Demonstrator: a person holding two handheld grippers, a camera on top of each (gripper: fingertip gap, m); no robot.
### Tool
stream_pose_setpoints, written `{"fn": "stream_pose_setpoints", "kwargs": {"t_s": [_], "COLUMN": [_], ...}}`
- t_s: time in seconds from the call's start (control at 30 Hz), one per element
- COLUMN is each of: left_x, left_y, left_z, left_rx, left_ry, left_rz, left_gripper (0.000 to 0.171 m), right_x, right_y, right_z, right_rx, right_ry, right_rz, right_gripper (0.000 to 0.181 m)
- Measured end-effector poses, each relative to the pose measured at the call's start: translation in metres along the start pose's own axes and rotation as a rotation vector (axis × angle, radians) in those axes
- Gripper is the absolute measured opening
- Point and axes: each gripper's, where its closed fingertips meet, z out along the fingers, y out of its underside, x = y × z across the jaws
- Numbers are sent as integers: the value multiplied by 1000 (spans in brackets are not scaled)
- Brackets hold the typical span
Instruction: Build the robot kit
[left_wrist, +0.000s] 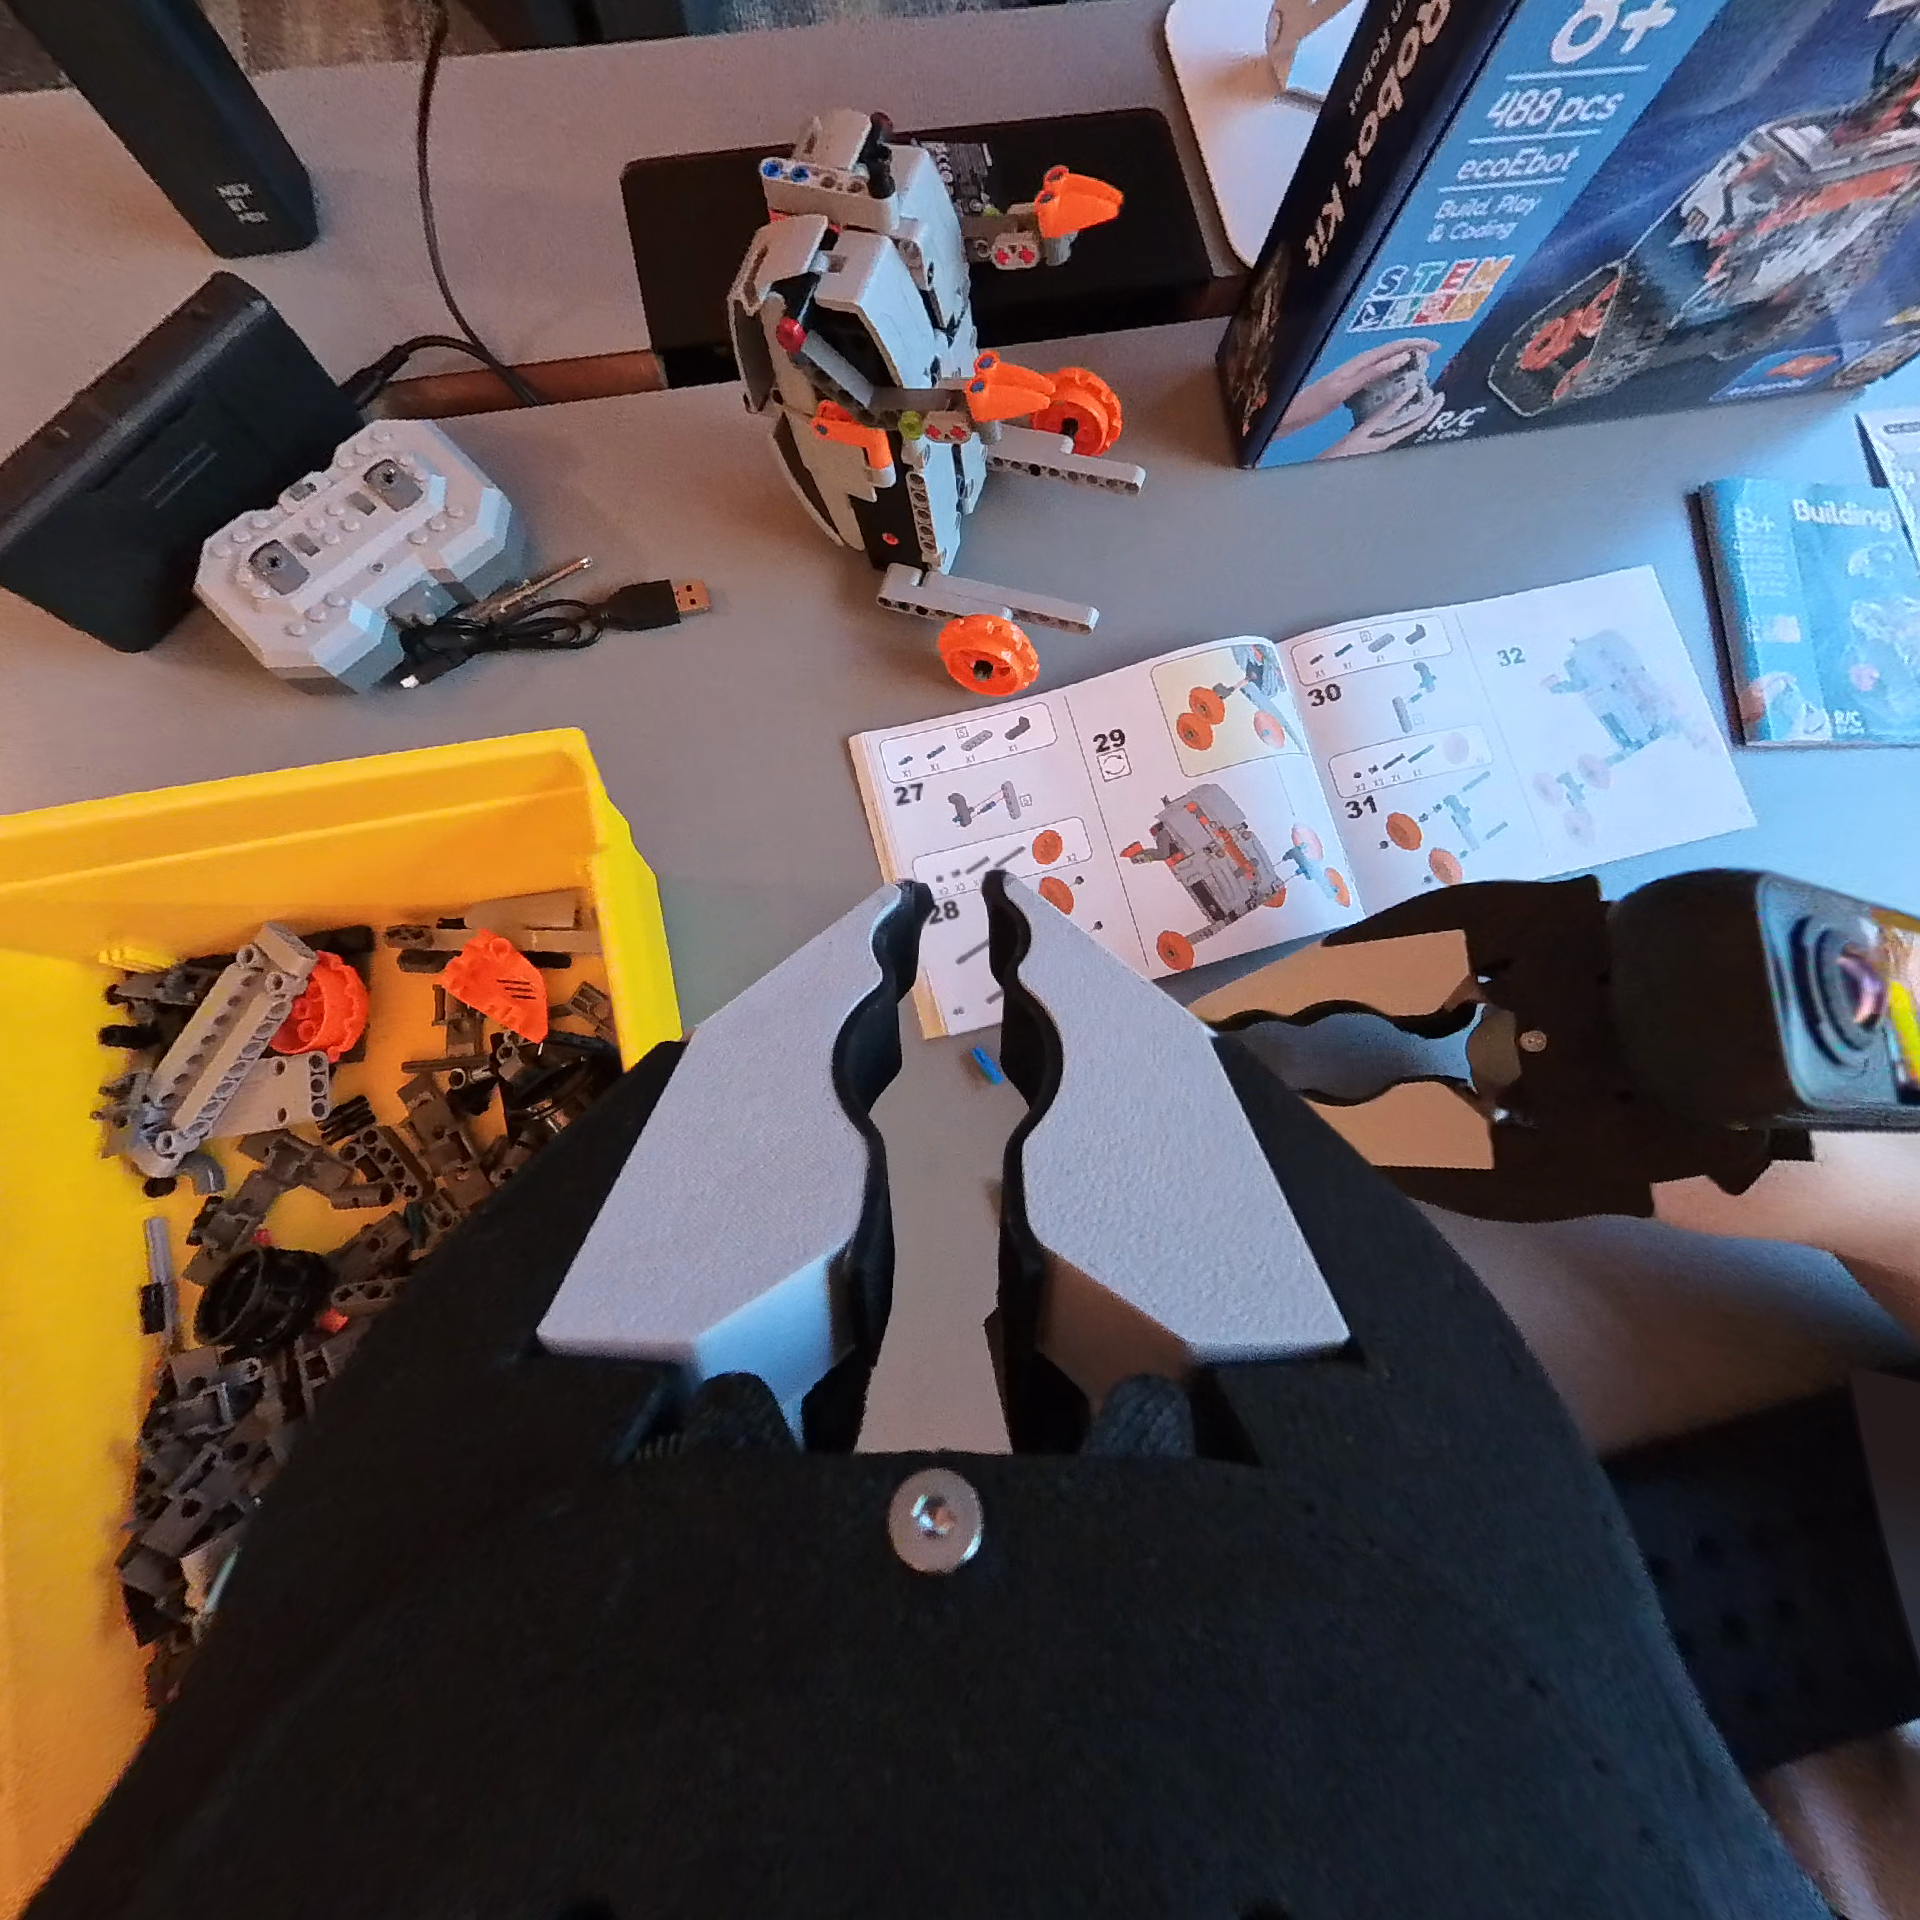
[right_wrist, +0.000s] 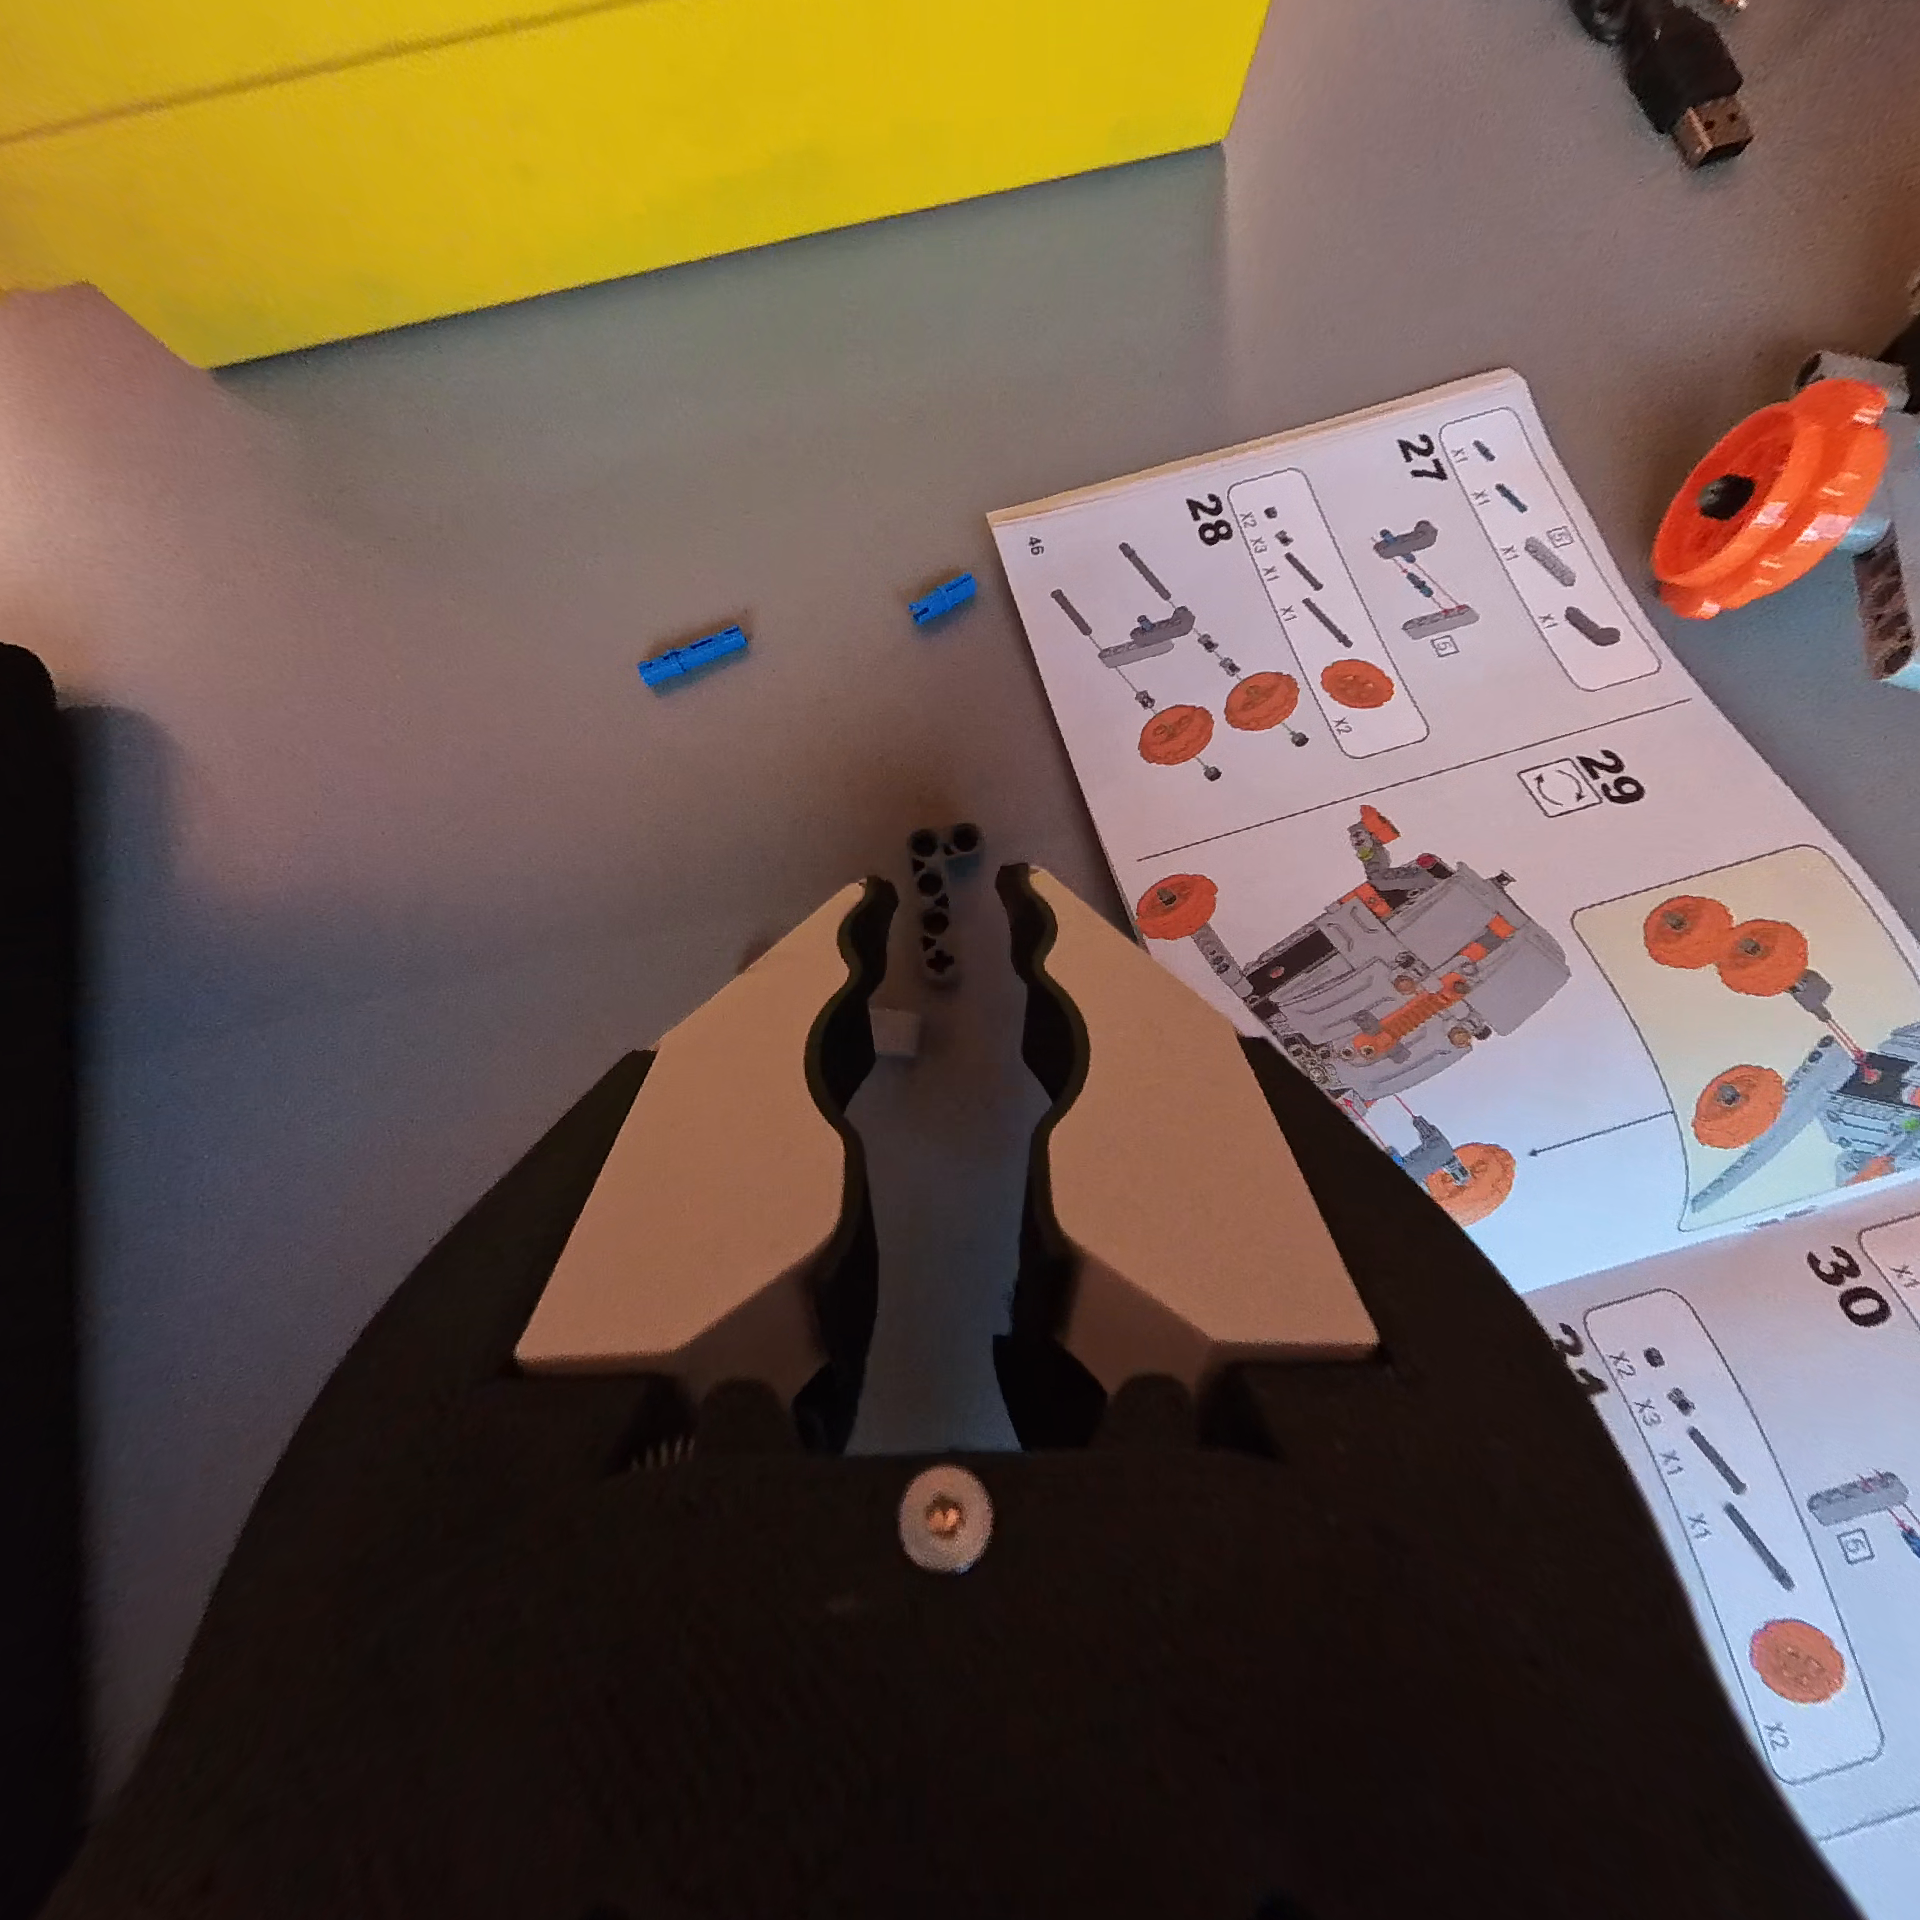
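My right gripper (right_wrist: 943, 881) is open and low over the grey table (right_wrist: 520, 935). A small dark grey beam with holes (right_wrist: 935, 904) lies on the table between its fingertips, and I see no contact. A tiny pale piece (right_wrist: 896, 1034) sits by the left pad. Two blue pins (right_wrist: 693, 655) (right_wrist: 942, 600) lie just ahead. My left gripper (left_wrist: 956, 891) is open by a narrow gap and empty, above the open manual's (left_wrist: 1299, 779) near corner. One blue pin (left_wrist: 985, 1065) shows between its fingers. The right gripper (left_wrist: 1247, 1029) shows to its right.
A yellow bin (left_wrist: 312, 810) with several loose parts stands on the left. The part-built grey and orange model (left_wrist: 883, 364) stands at the back, beside a grey control block (left_wrist: 353, 540), a USB cable (left_wrist: 623, 608), the kit box (left_wrist: 1558, 208) and a booklet (left_wrist: 1808, 613). The left gripper's tips are roughly 20 centimeters from the right gripper's. The grey control block (left_wrist: 353, 540) lies some 30 centimeters from my left tips, 35 centimeters from my right tips.
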Motion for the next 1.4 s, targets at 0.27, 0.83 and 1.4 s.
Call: {"fn": "stream_pose_setpoints", "kwargs": {"t_s": [0.27,0.83,1.4], "left_x": [-8,-17,-21], "left_y": [-11,-2,4], "left_z": [-9,-18,-17], "left_rx": [81,59,51], "left_ry": [-6,-49,-17], "left_rz": [-46,-49,-61], "left_gripper": [11,5,6], "right_x": [-4,3,-6], "right_y": [9,34,59], "right_z": [5,-42,-51], "right_rx": [-42,-133,-306], "right_ry": [-9,11,43], "right_rz": [-11,70,86], "right_gripper": [9,7,35]}}
